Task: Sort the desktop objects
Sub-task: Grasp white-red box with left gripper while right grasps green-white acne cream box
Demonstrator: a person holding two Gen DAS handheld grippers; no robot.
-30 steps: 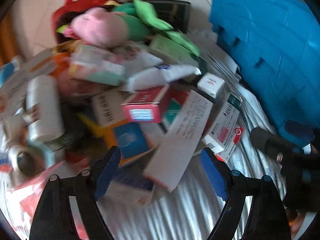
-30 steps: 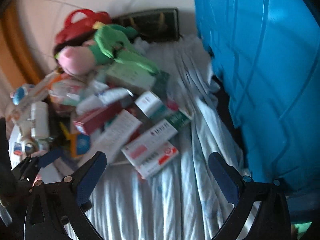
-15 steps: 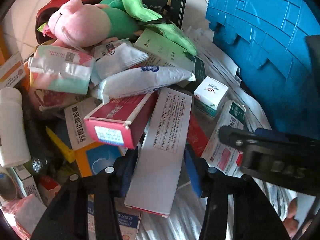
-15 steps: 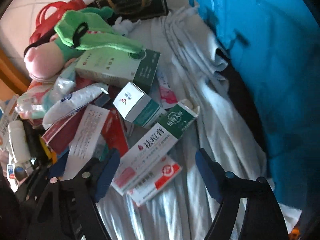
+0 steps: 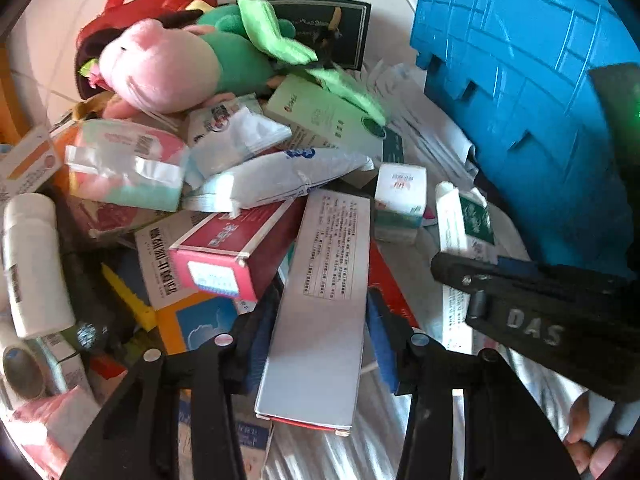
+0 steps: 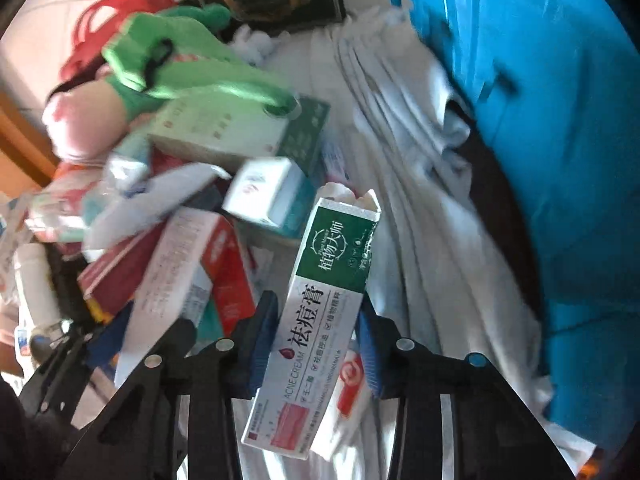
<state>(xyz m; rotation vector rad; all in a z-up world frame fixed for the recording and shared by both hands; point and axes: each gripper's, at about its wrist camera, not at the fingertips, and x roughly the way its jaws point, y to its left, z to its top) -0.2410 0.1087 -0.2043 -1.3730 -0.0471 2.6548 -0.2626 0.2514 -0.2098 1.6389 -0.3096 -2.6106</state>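
White-and-green acne-cream carton (image 6: 320, 320), one, top flap open: clamped in right gripper (image 6: 318, 350). Long silver-grey carton (image 5: 322, 320), one: clamped in left gripper (image 5: 320, 336). Both jaws just closed, over the pile beside a blue crate (image 5: 532, 92).

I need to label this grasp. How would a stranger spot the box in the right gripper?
Start at the blue crate; the pile of boxes lies to its left on white cloth. At the pile's near edge, the right gripper clamps the acne cream box, long and white with a dark green end.

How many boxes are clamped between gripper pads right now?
2. The left gripper grips the long grey box lying on the pile; the right gripper grips the acne cream box, beside the blue crate.
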